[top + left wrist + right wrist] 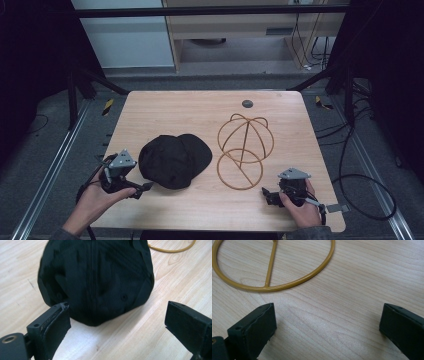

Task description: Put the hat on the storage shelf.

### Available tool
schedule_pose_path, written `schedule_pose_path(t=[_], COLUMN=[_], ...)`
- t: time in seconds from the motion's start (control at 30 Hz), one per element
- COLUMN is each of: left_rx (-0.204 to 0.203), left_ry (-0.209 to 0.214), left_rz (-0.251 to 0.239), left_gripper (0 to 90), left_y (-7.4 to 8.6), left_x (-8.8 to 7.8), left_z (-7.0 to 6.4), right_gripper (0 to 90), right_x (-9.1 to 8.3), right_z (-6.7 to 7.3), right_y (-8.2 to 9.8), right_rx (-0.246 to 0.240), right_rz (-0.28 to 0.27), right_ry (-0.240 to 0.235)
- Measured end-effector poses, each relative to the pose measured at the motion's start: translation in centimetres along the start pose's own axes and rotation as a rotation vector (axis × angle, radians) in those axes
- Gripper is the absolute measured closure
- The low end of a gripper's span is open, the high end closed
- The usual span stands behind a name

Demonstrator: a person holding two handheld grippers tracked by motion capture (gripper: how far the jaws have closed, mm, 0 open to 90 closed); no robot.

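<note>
Left gripper [145, 187], jaws spread and empty, faces the black cap [175, 160] just ahead; right gripper [266, 194] waits released by the worktop's near edge.

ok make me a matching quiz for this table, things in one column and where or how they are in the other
1. cap
2. wire stand
3. left gripper
4. right gripper

a. open, near the table's right front corner
b. gold, right of the middle
c. open, facing the black fabric
d. black, left of the middle

Pairs: 1-d, 2-b, 3-c, 4-a
</note>
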State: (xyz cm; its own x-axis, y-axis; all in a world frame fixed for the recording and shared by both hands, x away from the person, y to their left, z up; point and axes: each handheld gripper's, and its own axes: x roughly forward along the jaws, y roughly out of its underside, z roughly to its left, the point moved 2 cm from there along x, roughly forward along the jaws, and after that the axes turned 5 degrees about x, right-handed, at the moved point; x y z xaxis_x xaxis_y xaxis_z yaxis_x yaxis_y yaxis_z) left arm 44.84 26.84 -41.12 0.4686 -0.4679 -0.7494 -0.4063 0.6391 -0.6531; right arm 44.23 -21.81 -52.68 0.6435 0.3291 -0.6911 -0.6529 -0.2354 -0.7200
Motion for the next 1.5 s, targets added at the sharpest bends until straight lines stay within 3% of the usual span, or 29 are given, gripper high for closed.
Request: schedule_pose_path(t=[0.1, 0.2, 0.43, 1.07, 1.3, 1.37, 1.47, 1.5], left_rx=[0.01, -0.011, -0.044, -0.076, -0.1, -0.101, -0.098, -0.101], left_ry=[-0.015, -0.009, -0.001, 0.009, -0.017, -0.02, -0.009, -0.003], left_rz=[0.025, 0.021, 0.043, 0.085, 0.069, 0.068, 0.07, 0.068], left_gripper=[5.8, 5.8, 4.8, 6.3, 20.8, 26.6, 43.4, 43.4], left_y=[-0.9, -1.3, -0.8, -0.8, -1.0, -1.0, -1.1, -1.2], left_x=[0.2, 0.6, 2.4, 4.7, 4.9, 4.9, 5.0, 5.1], left_z=[0.4, 1.1, 2.5, 3.2, 3.6, 3.8, 4.0, 4.0], right_gripper=[1.1, 1.1, 1.1, 1.1, 1.1, 1.1, 1.1, 1.2], right_x=[0.0, 0.0, 0.0, 0.0, 0.0, 0.0, 0.0, 0.0], right_z=[0.0, 0.0, 0.0, 0.0, 0.0, 0.0, 0.0, 0.0], right_y=[0.0, 0.0, 0.0, 0.0, 0.0, 0.0, 0.0, 0.0], right_rx=[0.0, 0.0, 0.0, 0.0, 0.0, 0.0, 0.0, 0.0], right_rz=[0.0, 0.0, 0.0, 0.0, 0.0, 0.0, 0.0, 0.0], right_ry=[0.0, 0.0, 0.0, 0.0, 0.0, 0.0, 0.0, 0.0])
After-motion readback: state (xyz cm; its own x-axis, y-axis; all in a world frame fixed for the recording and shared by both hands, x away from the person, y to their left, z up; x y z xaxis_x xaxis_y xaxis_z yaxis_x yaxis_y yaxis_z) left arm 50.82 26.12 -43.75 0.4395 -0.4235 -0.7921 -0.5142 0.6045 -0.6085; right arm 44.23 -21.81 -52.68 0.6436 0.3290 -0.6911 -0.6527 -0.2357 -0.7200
